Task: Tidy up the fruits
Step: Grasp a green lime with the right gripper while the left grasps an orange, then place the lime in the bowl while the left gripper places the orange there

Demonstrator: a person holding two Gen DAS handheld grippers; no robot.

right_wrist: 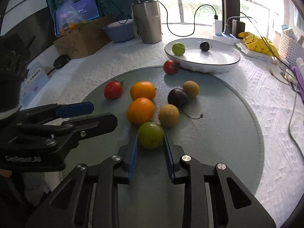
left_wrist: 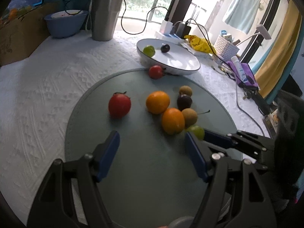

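Surveying the counter, we find a grey mat carrying loose fruit before a white plate. Left gripper: jaws wide, empty. Right gripper: jaws narrow around the green fruit; pad contact is unclear. Being round, without evident long axis, it may roll into the adjacent orange.

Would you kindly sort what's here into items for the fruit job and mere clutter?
Job: green fruit between the right gripper pads, oranges, tomatoes, white dish, open left gripper.
Clutter: steel tumbler, blue bowl, cardboard box, yellow bag.
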